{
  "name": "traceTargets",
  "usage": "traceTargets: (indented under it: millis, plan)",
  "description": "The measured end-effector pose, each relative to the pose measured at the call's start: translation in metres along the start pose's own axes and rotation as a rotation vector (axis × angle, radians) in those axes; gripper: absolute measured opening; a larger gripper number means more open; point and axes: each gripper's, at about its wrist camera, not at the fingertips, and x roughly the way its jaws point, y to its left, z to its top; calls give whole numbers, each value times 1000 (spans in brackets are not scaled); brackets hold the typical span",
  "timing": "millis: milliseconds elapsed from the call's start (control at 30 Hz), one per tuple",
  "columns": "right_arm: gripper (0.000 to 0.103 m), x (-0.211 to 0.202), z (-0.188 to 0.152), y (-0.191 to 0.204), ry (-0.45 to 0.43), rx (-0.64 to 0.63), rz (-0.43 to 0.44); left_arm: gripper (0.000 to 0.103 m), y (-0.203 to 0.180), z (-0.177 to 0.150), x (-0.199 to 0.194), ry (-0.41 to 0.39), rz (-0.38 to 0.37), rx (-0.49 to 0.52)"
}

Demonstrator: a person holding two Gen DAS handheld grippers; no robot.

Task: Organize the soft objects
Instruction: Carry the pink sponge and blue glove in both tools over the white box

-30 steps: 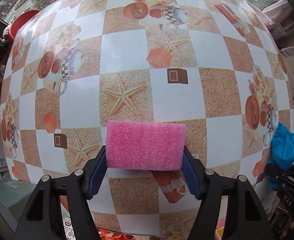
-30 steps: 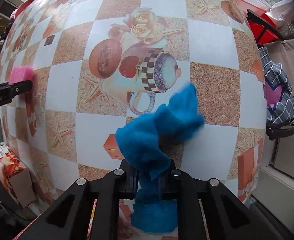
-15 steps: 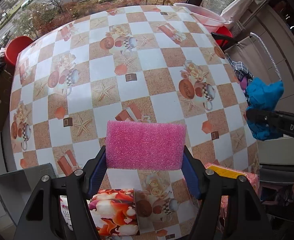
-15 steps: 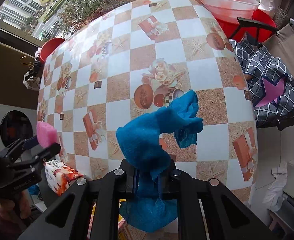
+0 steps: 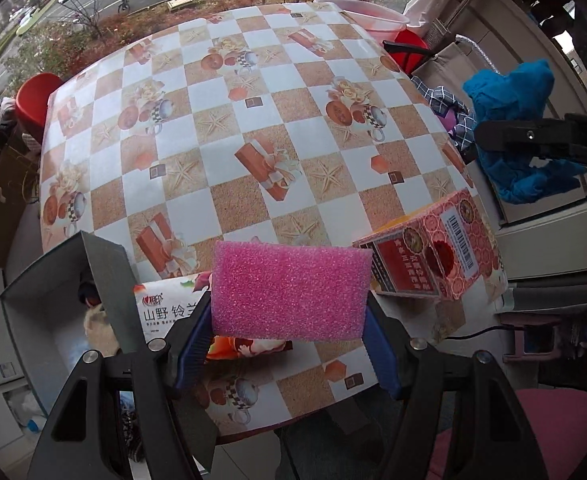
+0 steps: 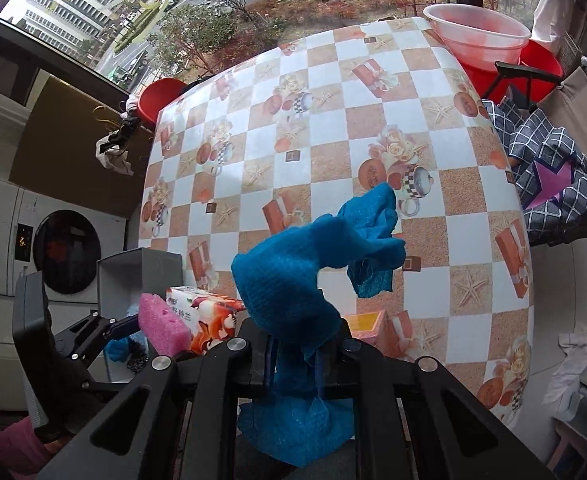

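Above the near edge of the worktop (image 5: pixel 253 92), the left tongs (image 5: pixel 289 340) pinch a pink sponge (image 5: pixel 291 290) by its 2 short ends, blue pads (image 5: pixel 191 342) pressed against each side. The sponge sits level and is held clear of the surface. Below and just behind it lies a tissue pack (image 5: pixel 165 304) printed with flowers and Chinese text. To its left stands an open grey box (image 5: pixel 65 292) with soft items inside, though they are too dim to make out. To the right of the sponge, a red carton (image 5: pixel 433 256) with a barcode rests near the worktop's corner.

Off the right edge of the worktop, the right tongs (image 6: pixel 295 364) are pressed together on a blue cloth (image 6: pixel 313 264). It bunches upward above the tips and hangs loosely below them. In the left wrist view the same cloth (image 5: pixel 509 116) shows at the far right, beside a chair draped in checked fabric (image 5: pixel 449 108).

From the right wrist view, the sponge (image 6: pixel 161 324) appears at the lower left, just in front of the grey box (image 6: pixel 141 276) and beside the tissue pack (image 6: pixel 205 316). A pink basin (image 6: pixel 477 32) stands in a red one at the worktop's far corner, and 1 red stool (image 6: pixel 161 96) sits beyond the left side. The worktop carries a checked cover printed with starfish, cups and gift boxes.
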Motion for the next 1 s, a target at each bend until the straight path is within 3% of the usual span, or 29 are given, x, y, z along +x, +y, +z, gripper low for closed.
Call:
traceTargets:
  millis: [367, 1000]
  plan:
    - [15, 27, -41, 77, 89, -114, 48, 72, 52, -40, -36, -83, 35, -134]
    - [15, 62, -54, 185, 177, -408, 37, 72, 135, -109, -68, -181, 74, -429]
